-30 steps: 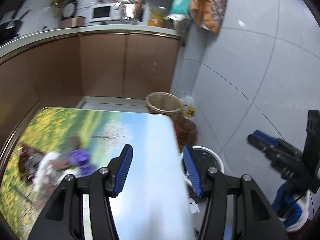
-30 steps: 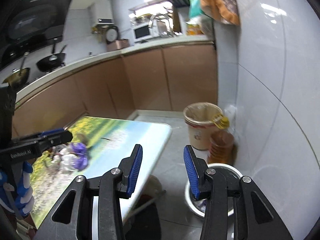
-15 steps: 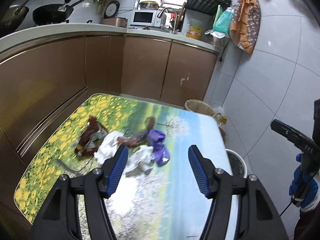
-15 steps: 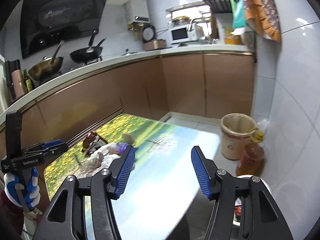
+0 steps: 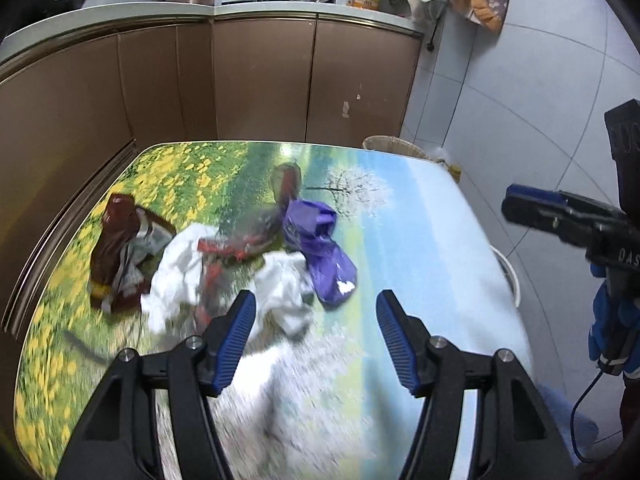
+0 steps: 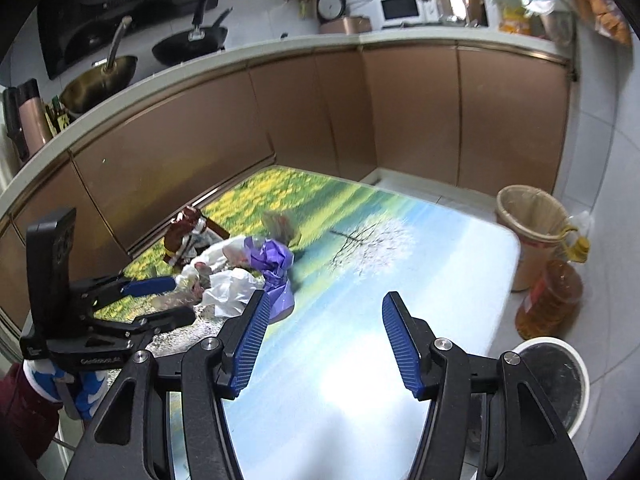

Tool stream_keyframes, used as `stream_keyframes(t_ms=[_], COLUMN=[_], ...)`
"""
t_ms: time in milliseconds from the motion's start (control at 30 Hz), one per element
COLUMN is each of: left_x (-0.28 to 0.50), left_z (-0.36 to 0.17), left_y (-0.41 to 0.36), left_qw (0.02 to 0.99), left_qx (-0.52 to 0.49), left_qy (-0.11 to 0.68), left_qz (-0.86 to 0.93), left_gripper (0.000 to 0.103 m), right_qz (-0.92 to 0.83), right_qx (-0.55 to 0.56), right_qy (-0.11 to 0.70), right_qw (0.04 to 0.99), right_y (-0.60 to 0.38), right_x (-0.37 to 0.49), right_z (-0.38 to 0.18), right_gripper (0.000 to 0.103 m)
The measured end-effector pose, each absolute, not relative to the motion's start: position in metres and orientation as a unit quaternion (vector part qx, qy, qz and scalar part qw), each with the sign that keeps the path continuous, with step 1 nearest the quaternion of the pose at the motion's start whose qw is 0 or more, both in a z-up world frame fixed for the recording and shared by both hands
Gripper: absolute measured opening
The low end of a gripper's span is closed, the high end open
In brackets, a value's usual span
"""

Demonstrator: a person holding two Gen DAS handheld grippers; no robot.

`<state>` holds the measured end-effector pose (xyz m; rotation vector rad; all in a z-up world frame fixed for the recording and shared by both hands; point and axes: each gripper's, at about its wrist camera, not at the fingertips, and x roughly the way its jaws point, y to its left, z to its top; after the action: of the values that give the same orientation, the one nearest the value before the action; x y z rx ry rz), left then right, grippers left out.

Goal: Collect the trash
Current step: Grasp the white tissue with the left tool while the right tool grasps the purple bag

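The trash lies in a loose heap on the flower-printed counter (image 5: 420,240), with the purple bag (image 5: 320,248) as its clearest piece: white crumpled plastic (image 5: 280,284) just beside it, a brown wrapper (image 5: 116,240) farther off toward the cabinets (the rest is probably red-printed film, blurred). The left hand-held gripper (image 5: 316,312) hovers near the purple bag, jaws just widened, holding nothing. The right hand-held gripper (image 6: 324,316) likewise just opened, empty. A lined bin (image 6: 532,220) stands beyond the counter's far corner.

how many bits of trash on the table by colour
purple wrapper: 1
white crumpled tissue or plastic: 2
brown packet: 1
red-edged clear wrapper: 1
brownish piece, blurred, at the back: 1
total: 6, though the pile overlaps and is blurred
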<state>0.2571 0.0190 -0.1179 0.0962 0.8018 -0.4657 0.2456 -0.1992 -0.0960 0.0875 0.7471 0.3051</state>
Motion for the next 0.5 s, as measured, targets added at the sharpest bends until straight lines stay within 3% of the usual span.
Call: stream_keyframes(t_ms=[200, 300, 500], left_x=[0.294, 0.311, 0.322], left_z=[-0.128, -0.142, -0.164], left_y=[0.008, 0.005, 0.008], left_qw=[0.881, 0.862, 0.843], left_qx=[0.091, 0.109, 0.11], left_qy=[0.397, 0.422, 0.451], left_qz=[-0.242, -0.257, -0.271], left_gripper=[0.058, 0.042, 0.023], right_qz=[0.182, 0.205, 0.229], right_qx=[0.048, 0.055, 0.048], right_qy=[0.387, 0.397, 0.425], right_qw=[0.903, 0.893, 0.874], right_y=[-0.176, -0.16, -0.13], right_x=[0.29, 0.311, 0.342], right_z=[-0.121, -0.132, -0.161], right_gripper=[0.058, 0.058, 0.058])
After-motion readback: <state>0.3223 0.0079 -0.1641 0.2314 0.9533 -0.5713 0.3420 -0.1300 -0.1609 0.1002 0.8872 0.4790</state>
